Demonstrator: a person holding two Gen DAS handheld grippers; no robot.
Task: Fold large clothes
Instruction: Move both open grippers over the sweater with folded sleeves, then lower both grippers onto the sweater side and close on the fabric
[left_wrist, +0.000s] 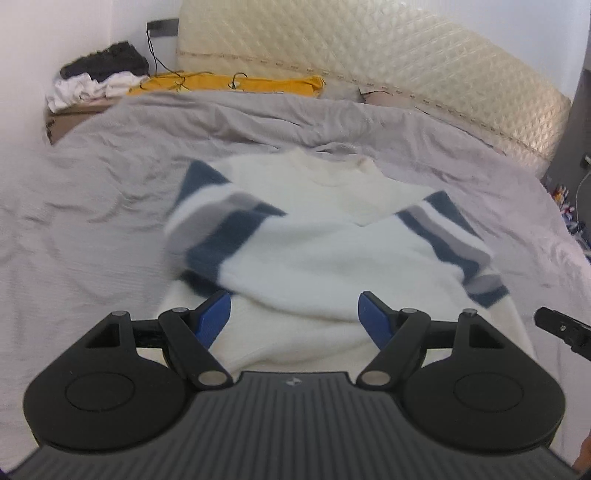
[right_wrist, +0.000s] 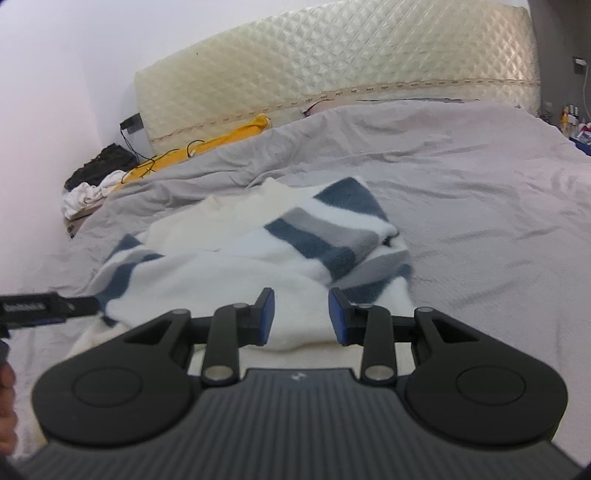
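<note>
Sweater (left_wrist: 314, 236) is lying on the bed (left_wrist: 92, 192) just ahead of both grippers, collar farthest away; left gripper (left_wrist: 295, 317) and right gripper (right_wrist: 301, 314) are hovering released, grasping nothing.

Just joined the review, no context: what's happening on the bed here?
A person with a gripper in each hand is folding a white sweater with blue and grey striped sleeves on a bed with a grey cover. Both sleeves are folded in across the body. The left gripper and right gripper are open above the near hem, holding nothing.
</note>
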